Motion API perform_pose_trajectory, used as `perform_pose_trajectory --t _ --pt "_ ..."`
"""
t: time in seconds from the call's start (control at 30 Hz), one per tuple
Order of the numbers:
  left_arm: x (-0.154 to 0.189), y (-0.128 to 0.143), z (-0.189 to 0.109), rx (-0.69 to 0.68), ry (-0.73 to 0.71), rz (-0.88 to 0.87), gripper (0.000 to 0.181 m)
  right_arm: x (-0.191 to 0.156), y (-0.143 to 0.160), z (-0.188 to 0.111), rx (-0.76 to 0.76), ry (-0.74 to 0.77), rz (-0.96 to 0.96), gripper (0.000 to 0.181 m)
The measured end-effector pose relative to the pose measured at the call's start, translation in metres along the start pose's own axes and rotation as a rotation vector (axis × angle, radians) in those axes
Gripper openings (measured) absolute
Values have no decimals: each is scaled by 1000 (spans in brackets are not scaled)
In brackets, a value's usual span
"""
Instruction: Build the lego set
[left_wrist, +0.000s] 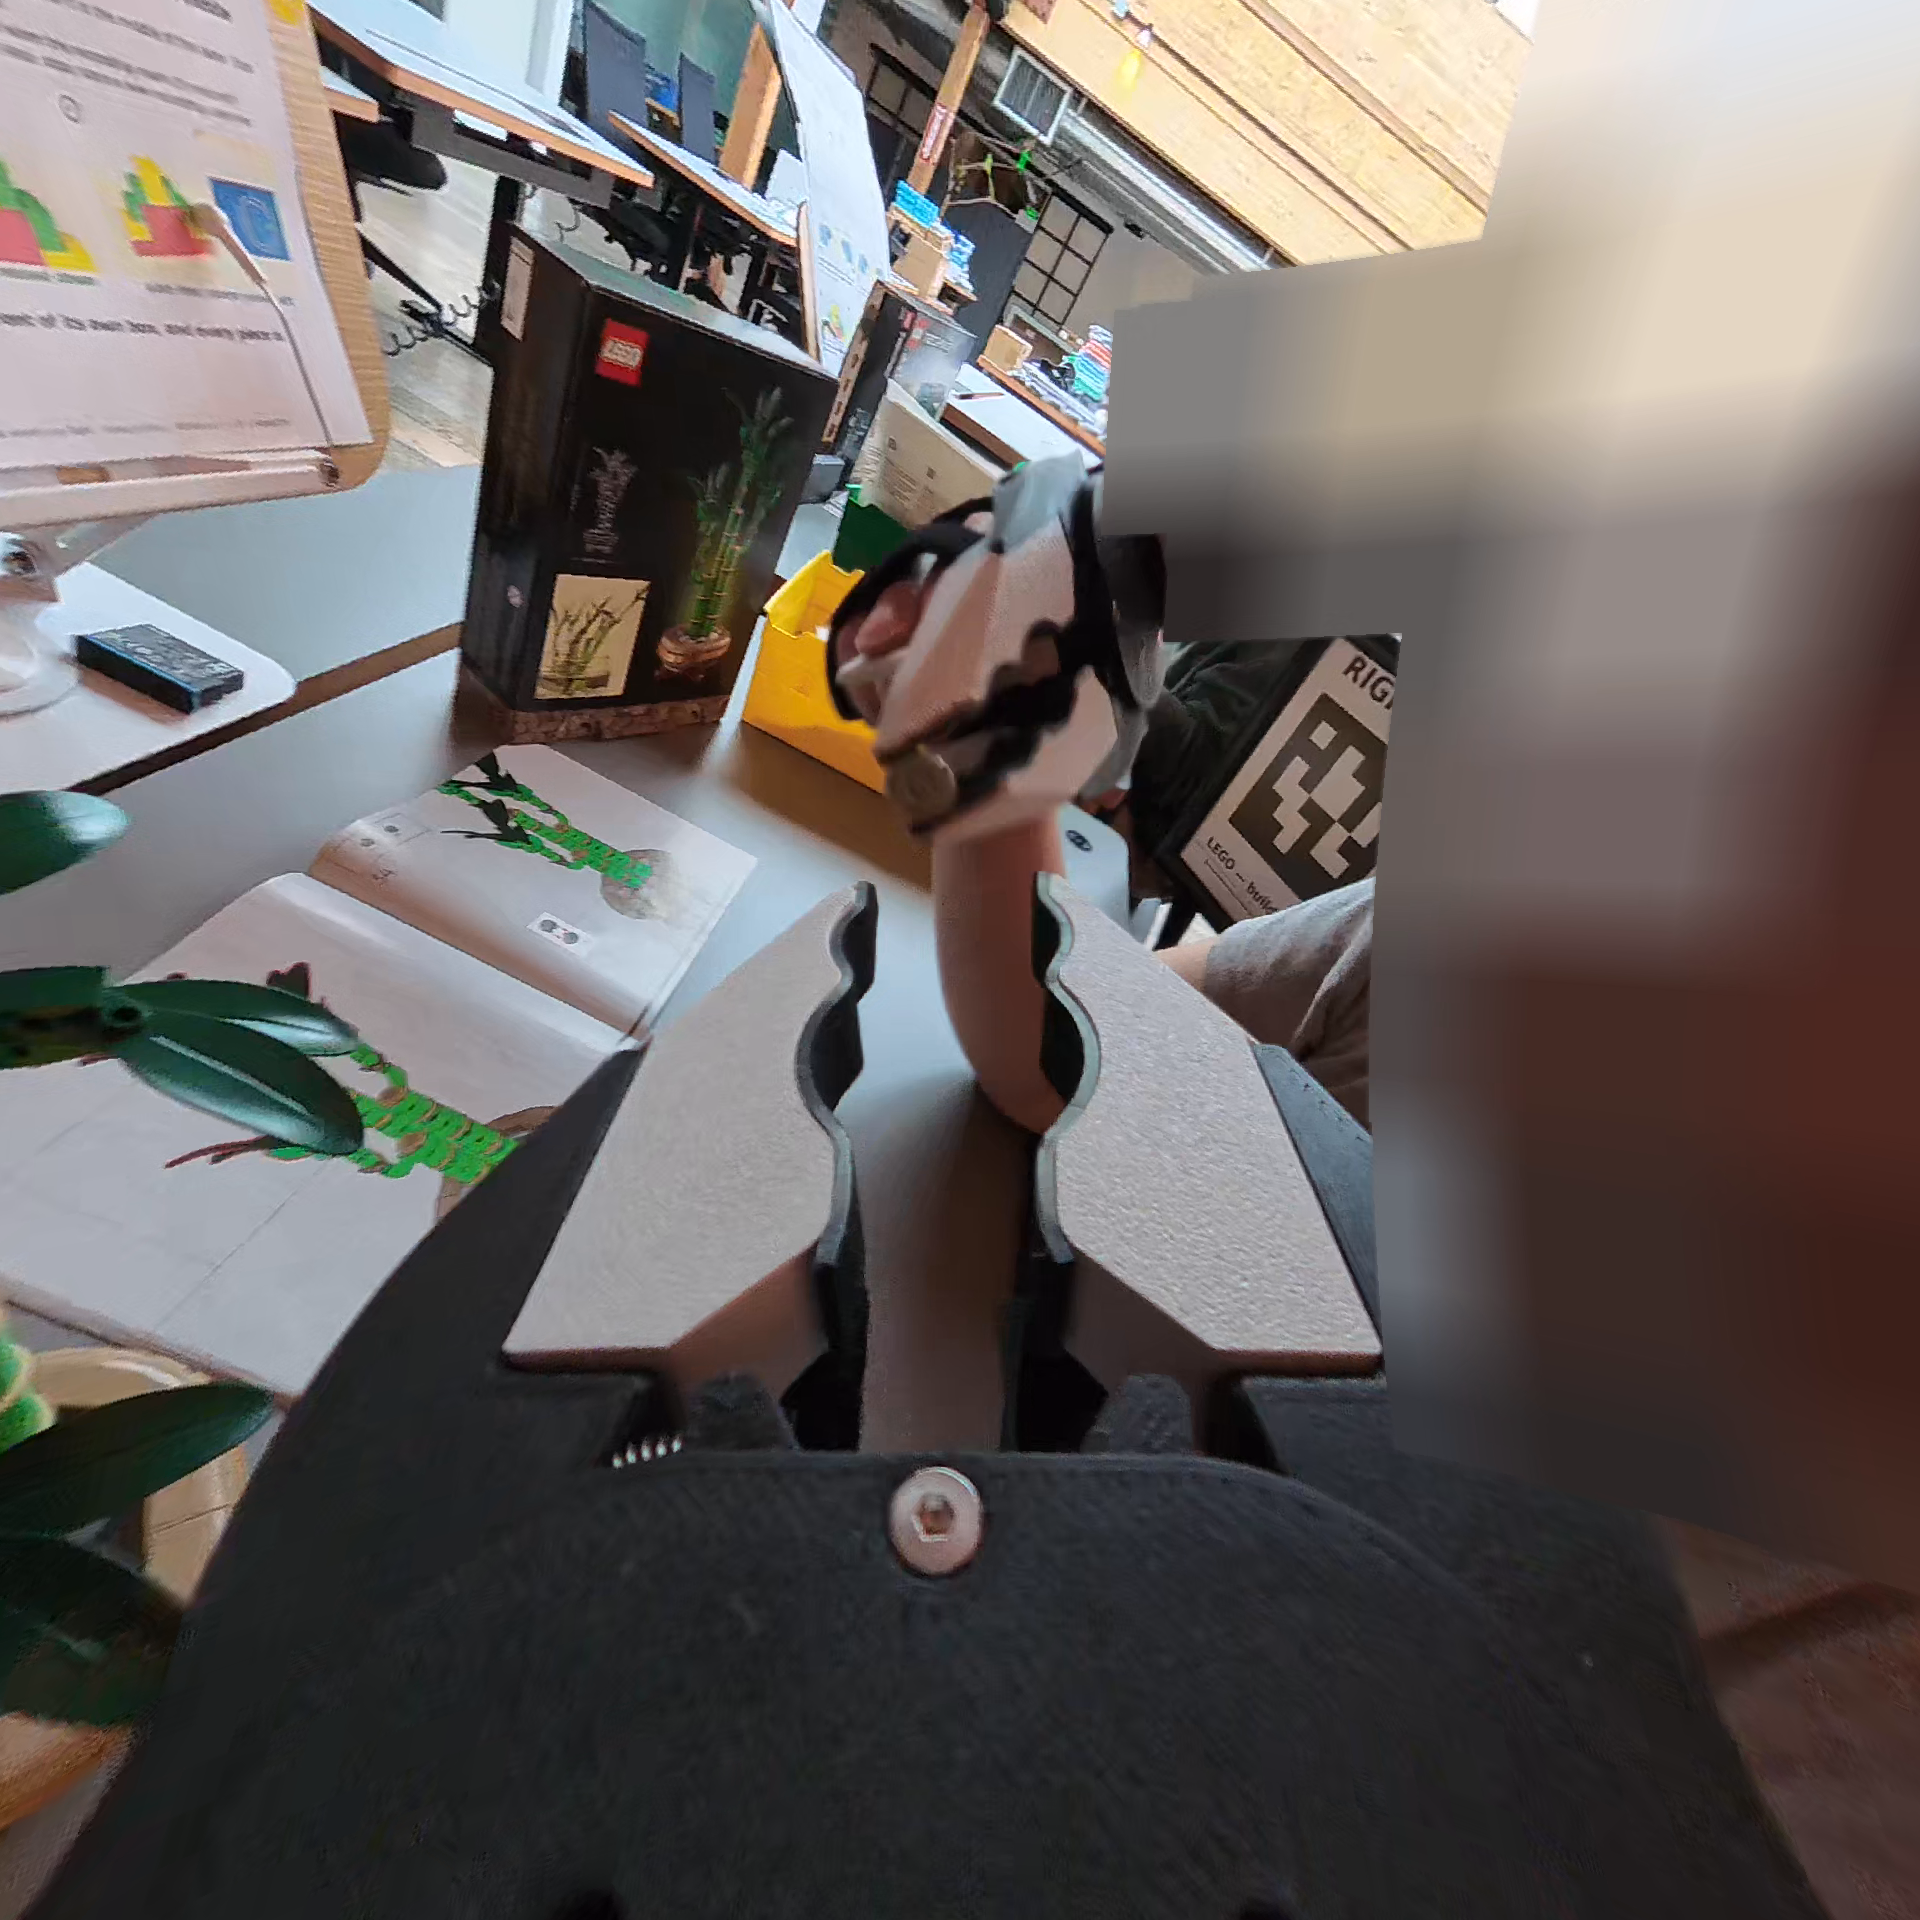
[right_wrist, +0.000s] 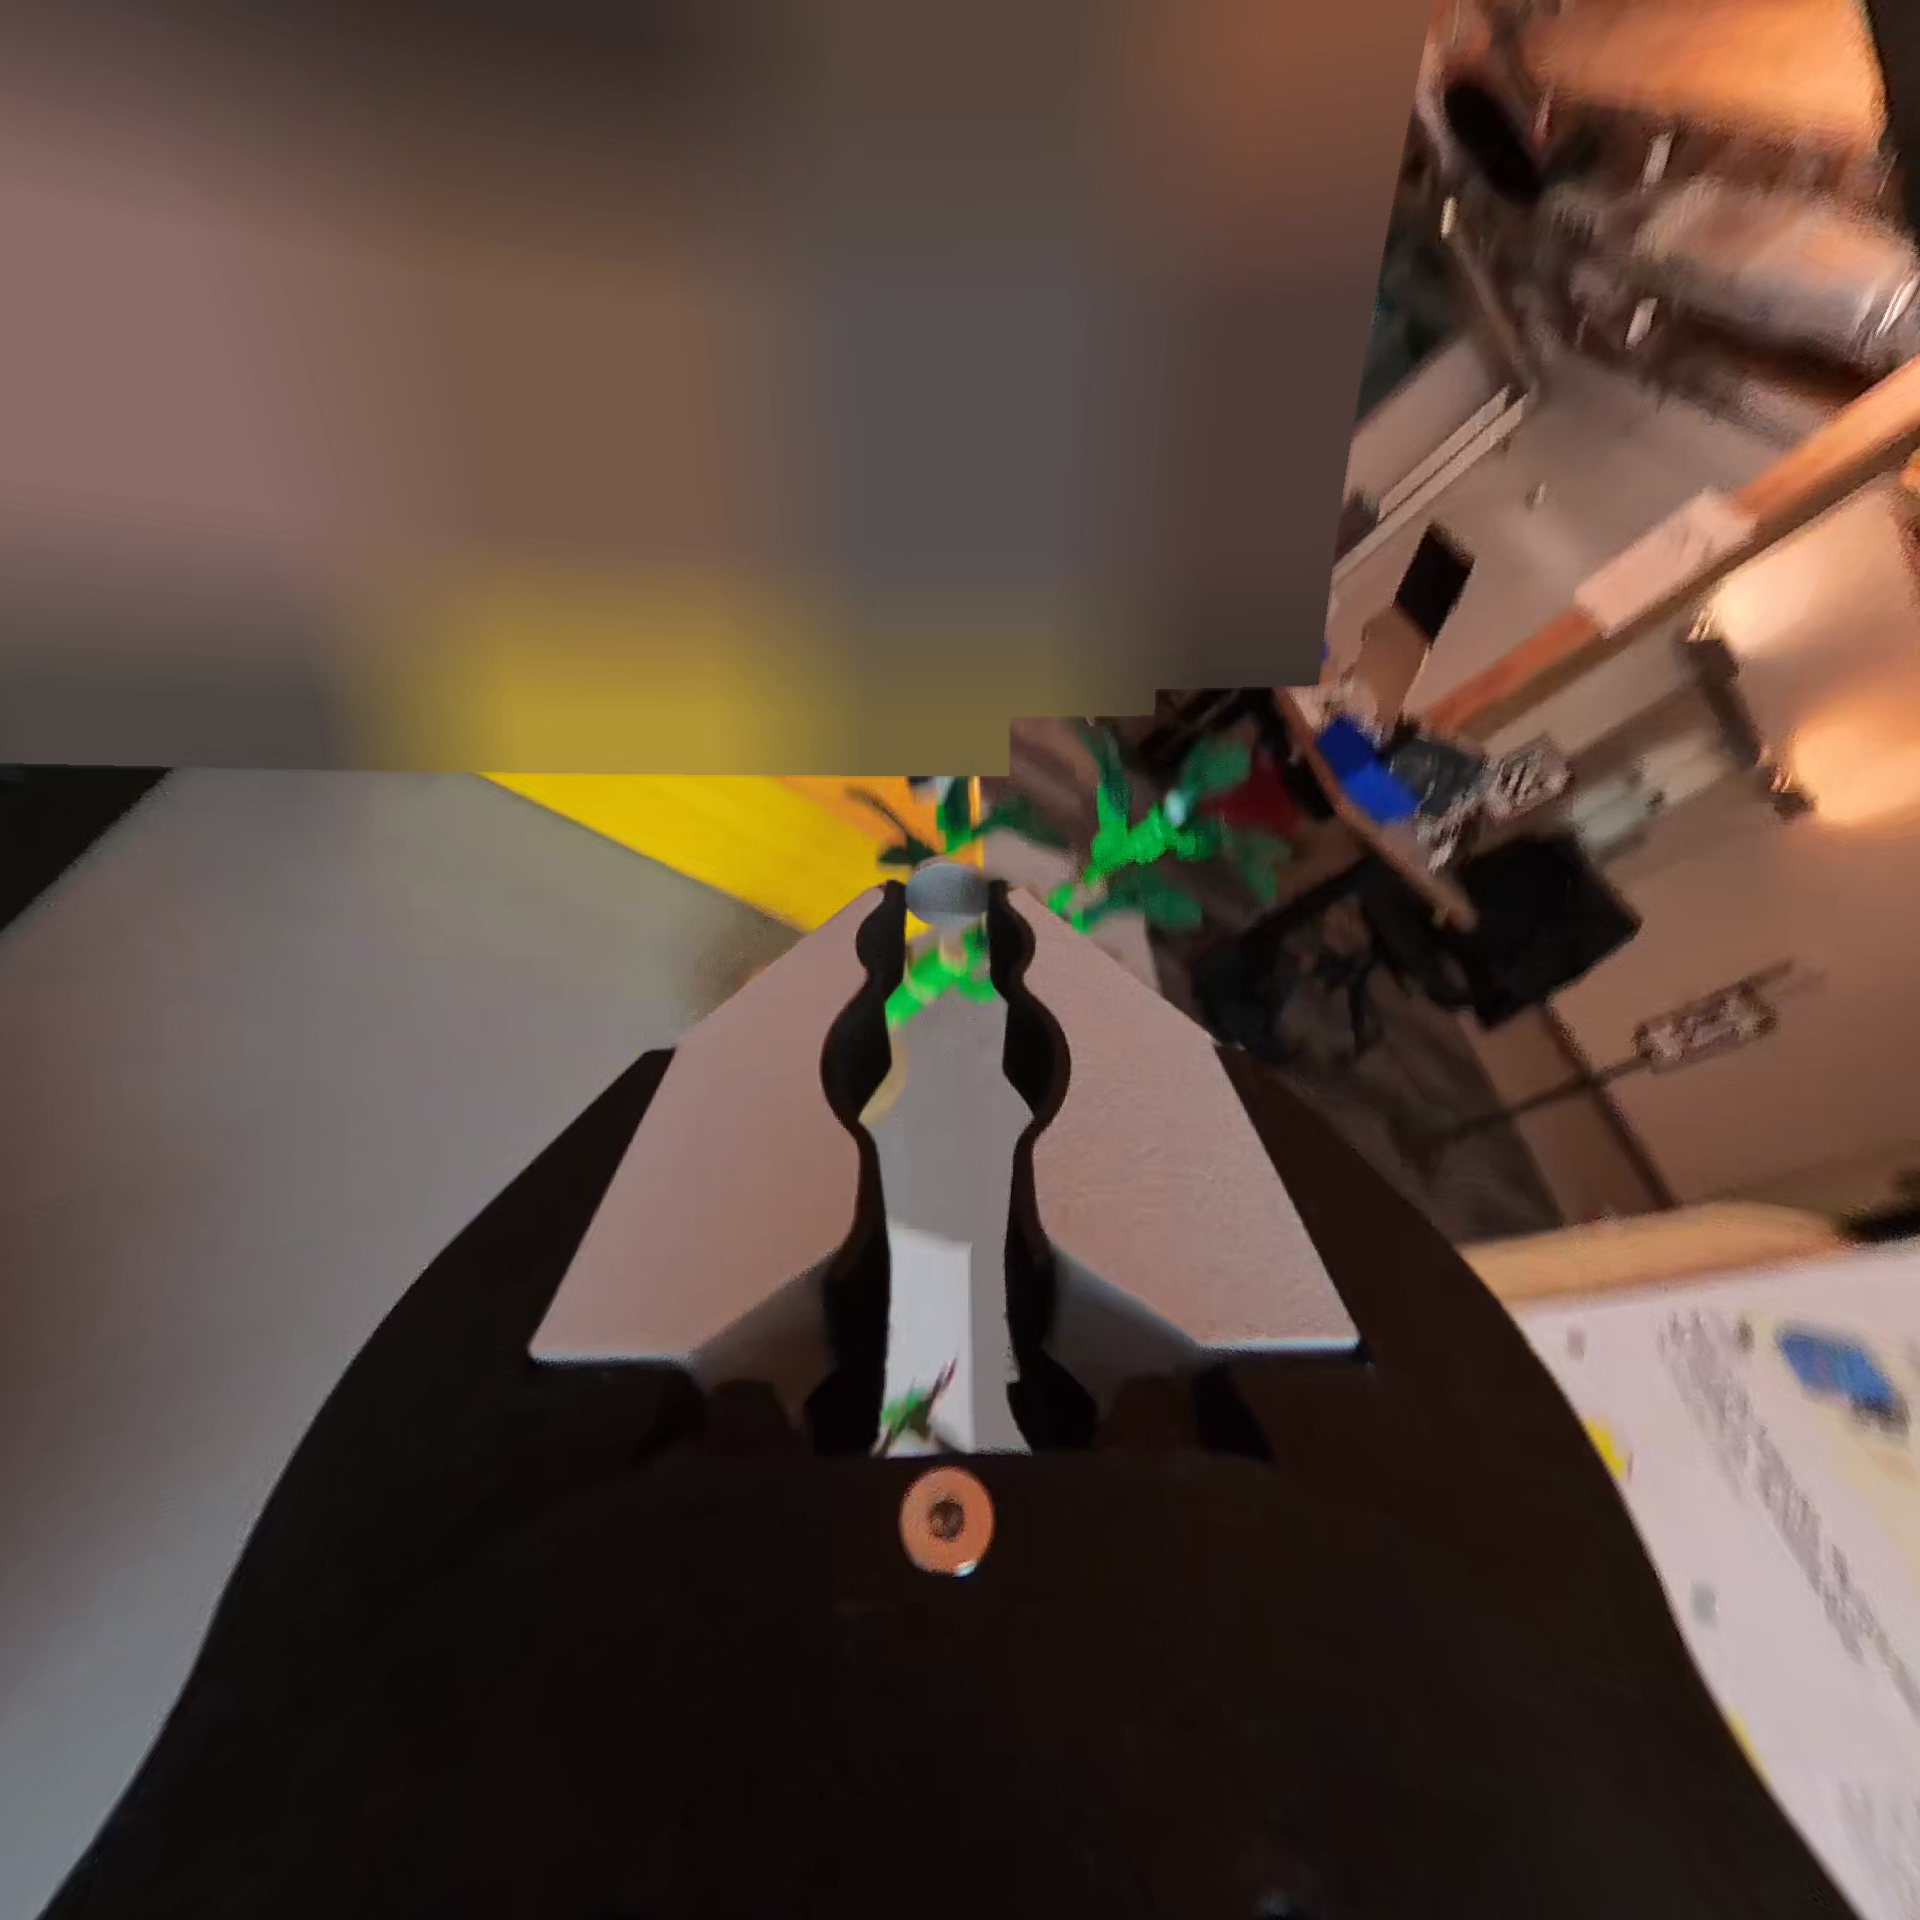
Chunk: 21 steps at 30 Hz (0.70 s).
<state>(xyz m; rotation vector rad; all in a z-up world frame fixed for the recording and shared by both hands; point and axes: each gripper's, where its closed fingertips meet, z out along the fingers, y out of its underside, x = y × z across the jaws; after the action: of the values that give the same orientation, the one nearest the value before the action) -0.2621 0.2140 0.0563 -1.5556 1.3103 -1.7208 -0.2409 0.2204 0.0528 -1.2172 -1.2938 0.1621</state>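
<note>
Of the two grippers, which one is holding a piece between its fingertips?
The right gripper: its tips pinch a small round grey piece. The left gripper is open, with nothing between its fingers.

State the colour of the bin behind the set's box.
Yellow bin, clearest in the left wrist view.

Two tongs (left_wrist: 956, 914) (right_wrist: 943, 896), one set box (left_wrist: 634, 520), one open booklet (left_wrist: 416, 997), one yellow bin (left_wrist: 810, 665).
</note>
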Motion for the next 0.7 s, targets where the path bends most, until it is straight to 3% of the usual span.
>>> perform_pose_trajectory --t 0.17,0.3,0.47,0.7 --pt "-7 -3 -14 -7 -143 109 27 3 81 -42 -294 -86 381 15" --pt "-5 -6 -26 -13 -264 194 24 -43 135 -9 -607 -287 400 15" --pt "5 -19 -52 45 -404 283 21 -144 150 43 -807 -735 261 16" --pt "23 -40 -91 211 -556 352 15 -192 172 53 -980 -889 144 16"
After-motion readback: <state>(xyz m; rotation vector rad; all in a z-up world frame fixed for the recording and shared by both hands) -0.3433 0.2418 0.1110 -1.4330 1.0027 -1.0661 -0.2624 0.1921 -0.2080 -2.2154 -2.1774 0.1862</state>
